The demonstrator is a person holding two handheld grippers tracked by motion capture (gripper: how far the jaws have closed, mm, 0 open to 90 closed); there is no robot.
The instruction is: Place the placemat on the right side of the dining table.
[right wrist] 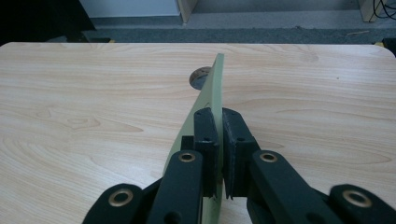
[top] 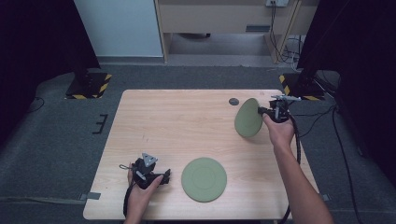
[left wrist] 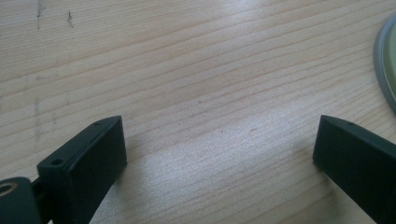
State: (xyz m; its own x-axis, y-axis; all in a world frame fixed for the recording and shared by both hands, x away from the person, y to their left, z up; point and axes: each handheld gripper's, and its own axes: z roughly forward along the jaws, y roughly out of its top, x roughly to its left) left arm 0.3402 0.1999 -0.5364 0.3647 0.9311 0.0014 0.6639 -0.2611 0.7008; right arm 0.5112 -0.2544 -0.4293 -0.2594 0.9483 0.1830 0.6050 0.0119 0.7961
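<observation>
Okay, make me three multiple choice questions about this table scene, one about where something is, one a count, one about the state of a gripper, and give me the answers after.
1. Where does the flat round green plate lie?
A. near the table's front edge, right of the left gripper
B. on the grey floor
C. on the far left corner

2. How many round green plates are there?
A. one
B. two
C. four

3. How do the right gripper jaws stand?
A. wide open over bare wood
B. shut on the rim of the tilted green plate
C. shut on a cable

Answers: 1 A, the high view shows it on the light wooden table beside that gripper. 2 B, one lies flat and one is held up. 3 B, the right gripper view shows the pads pinching the plate's edge.
</observation>
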